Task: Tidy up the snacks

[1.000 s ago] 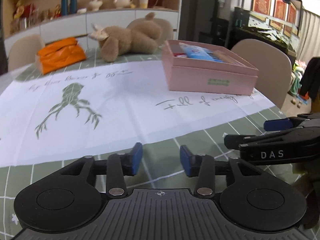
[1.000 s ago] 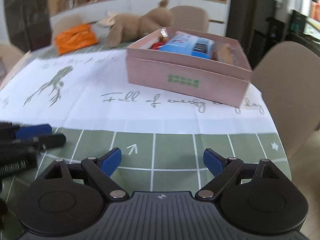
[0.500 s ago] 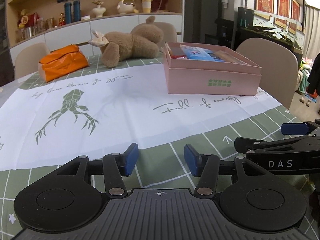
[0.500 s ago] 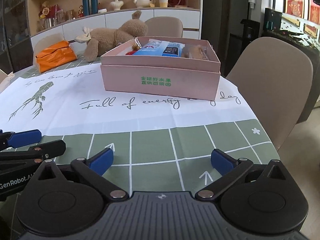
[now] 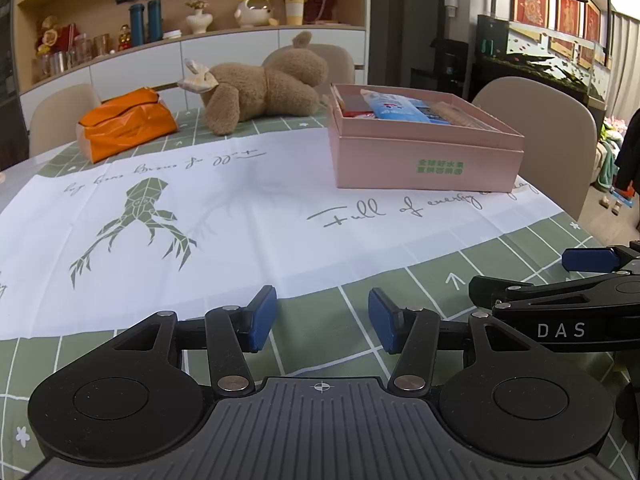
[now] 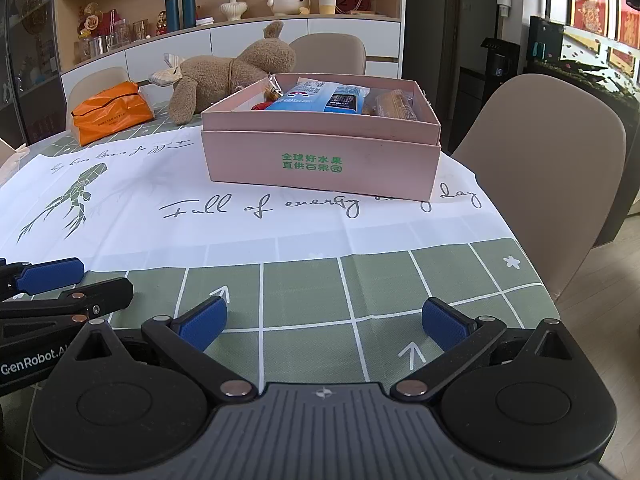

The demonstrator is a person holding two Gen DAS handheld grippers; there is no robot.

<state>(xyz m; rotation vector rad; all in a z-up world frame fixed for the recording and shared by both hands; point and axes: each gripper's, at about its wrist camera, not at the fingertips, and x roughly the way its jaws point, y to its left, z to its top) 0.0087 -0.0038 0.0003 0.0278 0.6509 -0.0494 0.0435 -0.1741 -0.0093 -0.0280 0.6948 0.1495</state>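
I have both tools low over the near edge of the surface (image 6: 304,292), which wears a green grid-patterned cloth with a white printed sheet (image 5: 240,216) laid across its middle. The left gripper (image 5: 322,320) has its blue-padded fingers part-way apart with nothing between them; they have just been widening. The right gripper (image 6: 324,322) has also just been opening, and its fingers now stand very wide and bare over the green squares. From the left wrist view I read "DAS" on the right tool's black side; from the right wrist view I read "GenRobot.A" on the left tool, cut off by the frame.

The pink rectangular cardboard box (image 6: 320,160) sits toward the far right edge of the surface on the white sheet, well apart from both grippers. Green Chinese characters are printed on its front wall. Inside I see a blue-and-white snack packet (image 6: 316,98) and a clear-wrapped brown snack (image 6: 394,106). The sheet reads "Full of energy", with "day" showing past the box.

Toward the far edge lie a brown plush bear (image 5: 264,84) and an orange crinkled bag (image 5: 126,122).
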